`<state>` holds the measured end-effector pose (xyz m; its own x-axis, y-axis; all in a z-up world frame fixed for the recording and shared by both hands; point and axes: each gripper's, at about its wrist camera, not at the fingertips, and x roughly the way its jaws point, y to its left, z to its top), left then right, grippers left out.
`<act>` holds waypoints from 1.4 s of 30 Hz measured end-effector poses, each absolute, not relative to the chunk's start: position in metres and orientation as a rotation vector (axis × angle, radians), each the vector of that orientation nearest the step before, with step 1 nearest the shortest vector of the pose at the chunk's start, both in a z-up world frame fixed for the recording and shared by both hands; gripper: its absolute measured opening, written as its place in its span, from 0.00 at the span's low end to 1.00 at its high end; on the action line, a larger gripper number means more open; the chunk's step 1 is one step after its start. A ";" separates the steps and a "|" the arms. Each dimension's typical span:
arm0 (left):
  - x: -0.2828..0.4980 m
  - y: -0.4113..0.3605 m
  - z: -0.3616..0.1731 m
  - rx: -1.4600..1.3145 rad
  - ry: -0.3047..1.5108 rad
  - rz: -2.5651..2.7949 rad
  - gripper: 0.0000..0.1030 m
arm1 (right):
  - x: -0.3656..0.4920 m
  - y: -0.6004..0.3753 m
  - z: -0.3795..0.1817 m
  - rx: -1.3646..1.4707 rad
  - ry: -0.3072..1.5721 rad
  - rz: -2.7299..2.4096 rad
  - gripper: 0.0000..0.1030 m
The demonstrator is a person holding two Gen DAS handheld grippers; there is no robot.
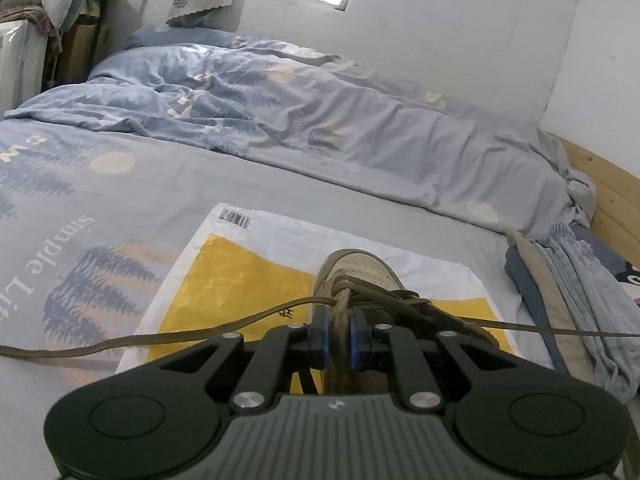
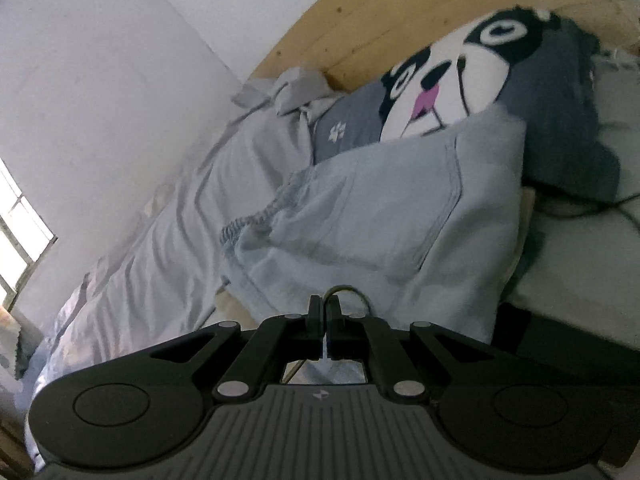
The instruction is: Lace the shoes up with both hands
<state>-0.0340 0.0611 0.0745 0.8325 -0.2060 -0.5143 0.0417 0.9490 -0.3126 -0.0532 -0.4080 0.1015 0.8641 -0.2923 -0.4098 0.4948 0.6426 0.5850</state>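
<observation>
Two grippers work on a bed. The left gripper clamps the tongue of a tan shoe resting on a yellow-and-white bag near the bed's near edge. The right gripper is closed on a brown lace beside folded clothes.
</observation>
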 end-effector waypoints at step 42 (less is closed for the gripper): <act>-0.027 0.156 0.015 -1.179 0.637 -0.241 0.55 | 0.007 -0.200 0.101 0.160 0.365 0.002 0.64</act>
<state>-0.0273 0.1557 0.0151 0.8015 -0.4946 -0.3360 -0.1478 0.3806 -0.9128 0.0066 -0.2001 0.1010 0.9341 0.0311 -0.3555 0.0265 0.9874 0.1560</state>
